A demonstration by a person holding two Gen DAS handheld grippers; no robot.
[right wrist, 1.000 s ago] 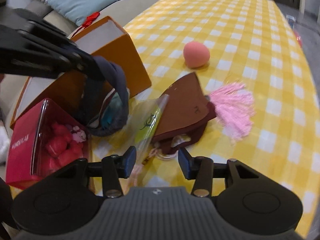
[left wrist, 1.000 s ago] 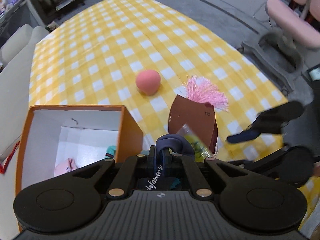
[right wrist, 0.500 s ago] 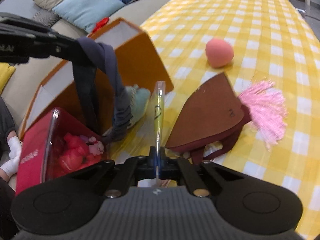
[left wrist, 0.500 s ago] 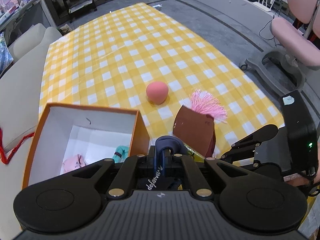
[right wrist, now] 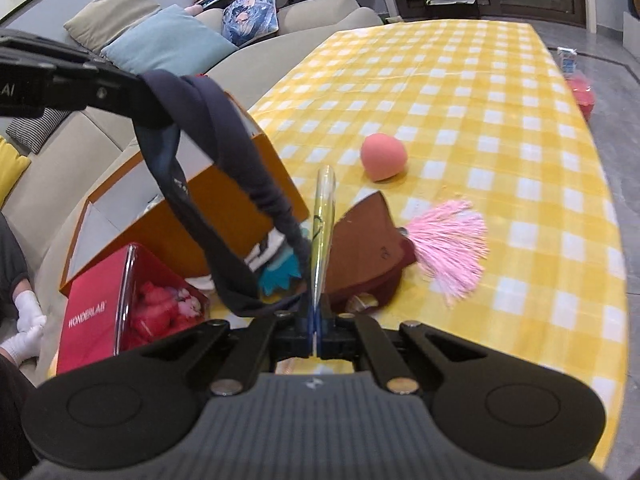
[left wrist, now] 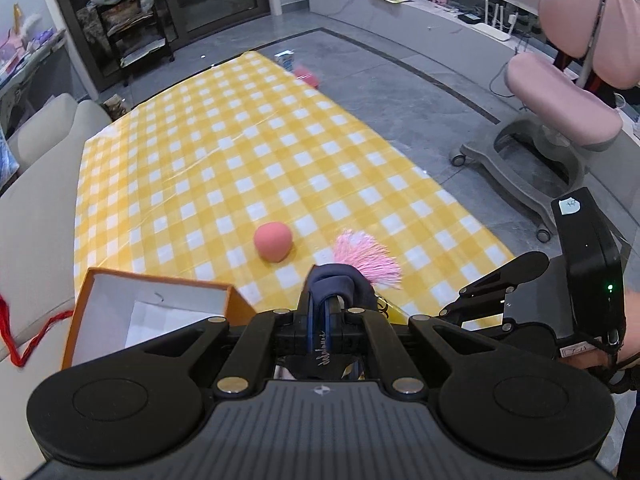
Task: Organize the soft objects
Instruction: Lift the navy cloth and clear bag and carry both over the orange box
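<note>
My left gripper [left wrist: 325, 312] is shut on a dark navy fabric band [left wrist: 334, 280], which hangs in a loop [right wrist: 224, 184] in the right wrist view, above the orange box [left wrist: 156, 280]. My right gripper [right wrist: 316, 332] is shut on a clear plastic packet with yellow print [right wrist: 322, 216], held up edge-on. A pink foam ball [left wrist: 273, 241] [right wrist: 383, 156] lies on the yellow checked table. A brown pouch [right wrist: 368, 248] with a pink tassel [right wrist: 452, 248] [left wrist: 366, 256] lies beside it.
The orange box [right wrist: 224, 208] stands open at the table's near left. A red clear-fronted box of pink items [right wrist: 120, 308] and a teal soft item [right wrist: 280, 272] lie by it. A sofa with cushions [right wrist: 168, 40] runs along the left. A pink chair [left wrist: 560, 92] stands right.
My right gripper closed on the clear packet and lifted it. My left gripper rose with the navy band, so the table looks farther away.
</note>
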